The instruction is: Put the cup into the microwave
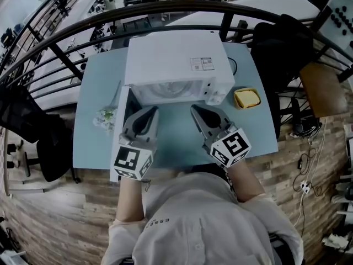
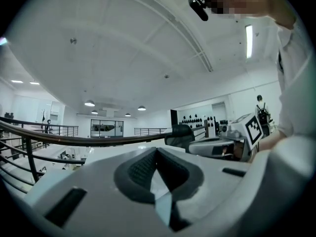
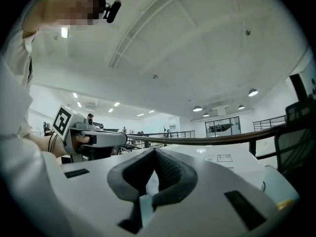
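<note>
A white microwave (image 1: 174, 65) stands at the back of the light blue table (image 1: 94, 76). Its door (image 1: 119, 127) hangs open at the left, swung toward me. A small pale, patterned cup-like thing (image 1: 106, 117) sits on the table left of the door. My left gripper (image 1: 153, 110) and right gripper (image 1: 194, 109) are held level, side by side in front of the microwave's opening. Both are shut with nothing between the jaws. The tips meet in the left gripper view (image 2: 157, 151) and in the right gripper view (image 3: 155, 151). What is inside the microwave cannot be made out.
A yellow container (image 1: 246, 98) lies right of the microwave, and a small white rounded thing (image 1: 215, 96) sits at its front right corner. A black railing (image 1: 165, 15) curves behind the table. Dark chairs stand at the left (image 1: 33, 131) and right (image 1: 287, 43).
</note>
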Action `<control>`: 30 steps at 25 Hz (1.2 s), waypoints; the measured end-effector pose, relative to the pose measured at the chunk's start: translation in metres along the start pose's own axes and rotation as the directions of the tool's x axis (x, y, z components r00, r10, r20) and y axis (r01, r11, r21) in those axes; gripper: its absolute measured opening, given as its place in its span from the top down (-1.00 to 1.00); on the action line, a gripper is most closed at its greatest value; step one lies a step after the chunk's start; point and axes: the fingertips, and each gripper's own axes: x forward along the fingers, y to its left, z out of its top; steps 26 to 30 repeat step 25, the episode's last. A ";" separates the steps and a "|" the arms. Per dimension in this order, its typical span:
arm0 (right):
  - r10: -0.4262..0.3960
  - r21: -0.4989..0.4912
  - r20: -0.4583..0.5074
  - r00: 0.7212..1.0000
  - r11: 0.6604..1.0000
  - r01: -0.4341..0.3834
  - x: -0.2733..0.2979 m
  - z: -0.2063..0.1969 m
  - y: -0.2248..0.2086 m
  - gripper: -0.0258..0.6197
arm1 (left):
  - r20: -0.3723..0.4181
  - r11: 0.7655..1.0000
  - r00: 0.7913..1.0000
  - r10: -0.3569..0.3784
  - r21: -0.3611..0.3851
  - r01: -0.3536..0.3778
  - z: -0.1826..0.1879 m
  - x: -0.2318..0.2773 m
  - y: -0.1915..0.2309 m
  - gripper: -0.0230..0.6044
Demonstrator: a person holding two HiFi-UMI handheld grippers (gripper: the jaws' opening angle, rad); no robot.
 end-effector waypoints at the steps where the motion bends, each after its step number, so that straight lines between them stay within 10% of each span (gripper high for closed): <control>1: -0.001 -0.003 -0.001 1.000 1.000 0.001 0.000 0.000 0.000 0.87 | -0.001 1.000 1.000 -0.002 0.001 0.002 0.000 0.000 -0.001 0.92; 30: -0.049 0.037 0.009 0.999 0.998 0.048 -0.003 -0.005 -0.005 0.87 | -0.026 1.000 1.000 0.009 -0.024 -0.009 -0.006 -0.006 0.002 0.92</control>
